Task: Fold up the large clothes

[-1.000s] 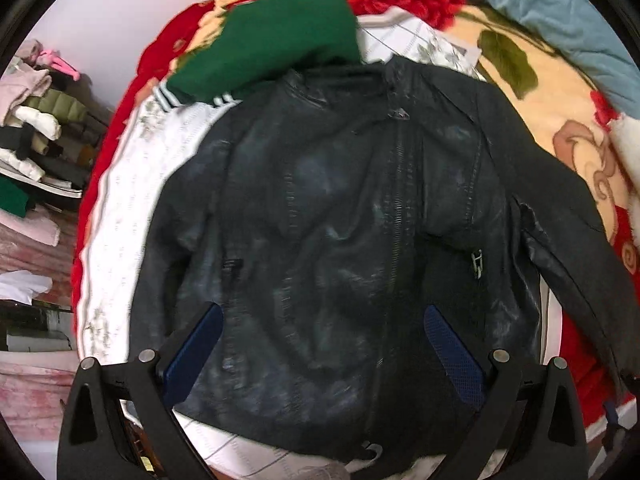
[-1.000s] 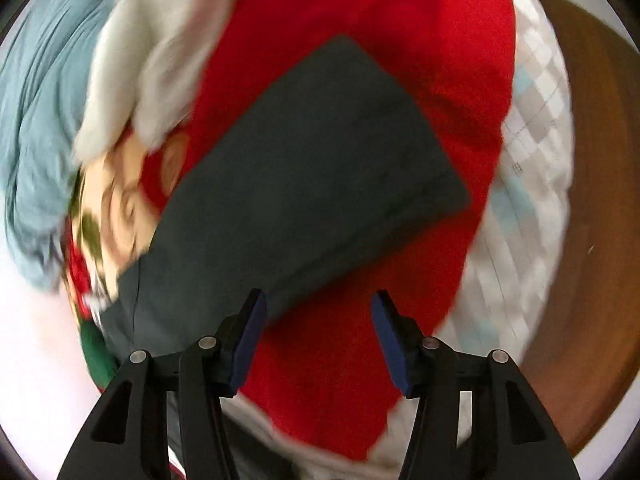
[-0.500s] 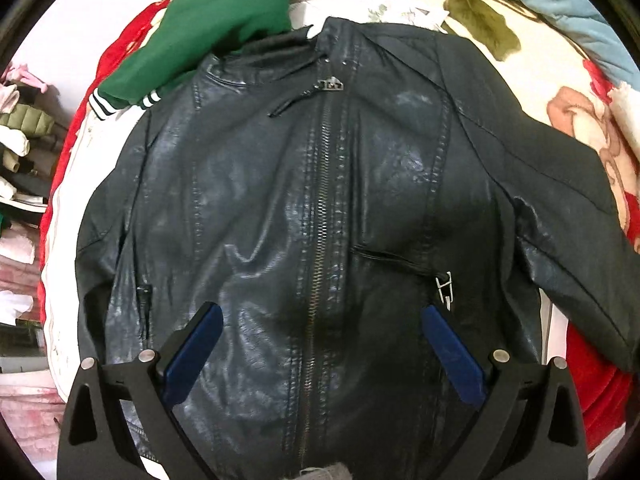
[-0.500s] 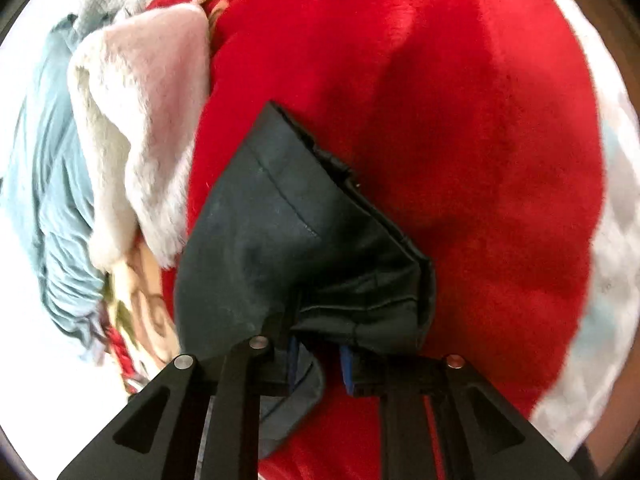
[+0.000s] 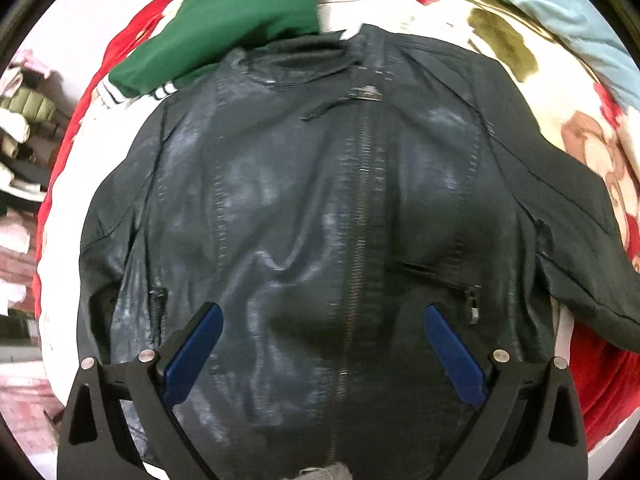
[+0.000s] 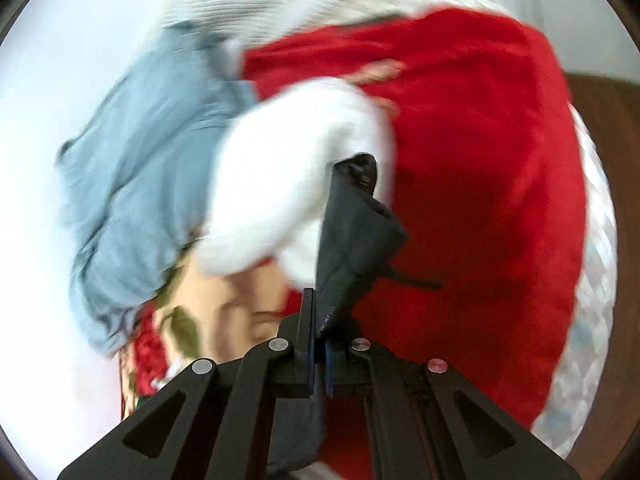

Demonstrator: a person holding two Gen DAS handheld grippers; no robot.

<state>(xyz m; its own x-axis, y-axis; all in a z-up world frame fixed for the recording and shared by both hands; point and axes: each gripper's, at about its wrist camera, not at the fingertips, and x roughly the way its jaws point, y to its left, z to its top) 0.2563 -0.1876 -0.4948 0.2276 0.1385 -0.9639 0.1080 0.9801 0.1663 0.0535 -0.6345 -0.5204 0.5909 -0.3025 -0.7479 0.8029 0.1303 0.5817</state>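
A black jacket (image 5: pixel 328 208) lies face up on the bed (image 5: pixel 516 36), zipped, collar toward the far side where a green top (image 5: pixel 240 12) sits just above it, touching the collar. The left gripper (image 5: pixel 320 344) hovers over the lower front with its fingers spread wide, holding nothing; I'd guess it waits there to pin or steady the body while the other side works. The right gripper (image 6: pixel 319 356) has its fingers pinched tight on the sleeve cuff (image 6: pixel 352 240), which stands up off the red blanket (image 6: pixel 488 168), lifted clear so the sleeve can swing without dragging. The right view is blurred, so how much sleeve is raised I cannot tell. That sleeve reaches off to the right in the left view. Folding looks barely begun: the likely next move is carrying the cuff across the chest.
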